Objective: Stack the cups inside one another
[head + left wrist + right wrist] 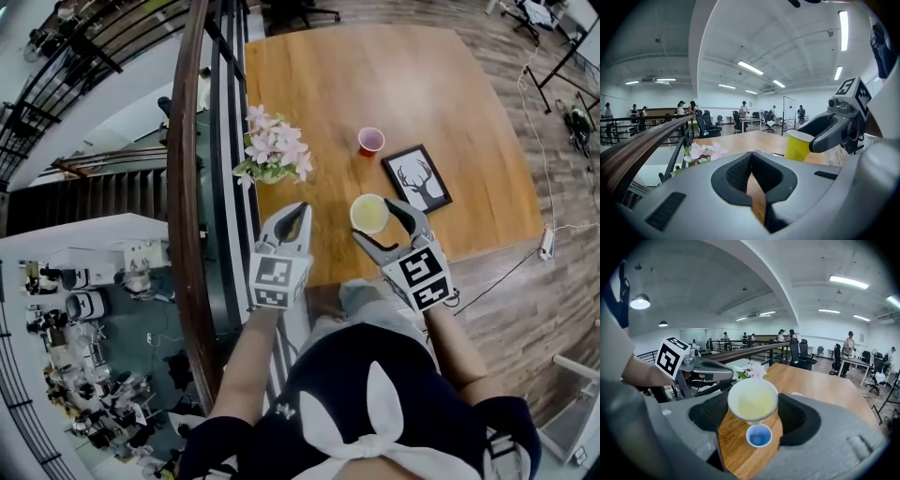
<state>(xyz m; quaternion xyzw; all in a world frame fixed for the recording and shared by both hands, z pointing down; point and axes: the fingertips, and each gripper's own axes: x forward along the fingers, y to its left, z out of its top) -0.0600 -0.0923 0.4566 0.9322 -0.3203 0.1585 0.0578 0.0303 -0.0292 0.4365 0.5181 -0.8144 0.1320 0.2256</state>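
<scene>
My right gripper is shut on a yellow cup and holds it off the wooden table, near the table's front edge. In the right gripper view the yellow cup sits between the two jaws with its mouth facing the camera. A small blue cup stands on the table just below it. A red cup stands further back on the table. My left gripper hovers to the left of the yellow cup, shut and with nothing in it. From the left gripper view the yellow cup shows in the right gripper's jaws.
A pot of pink flowers stands at the table's left edge. A framed deer picture lies right of the yellow cup. A railing runs along the table's left side above a stairwell. Cables lie on the floor at right.
</scene>
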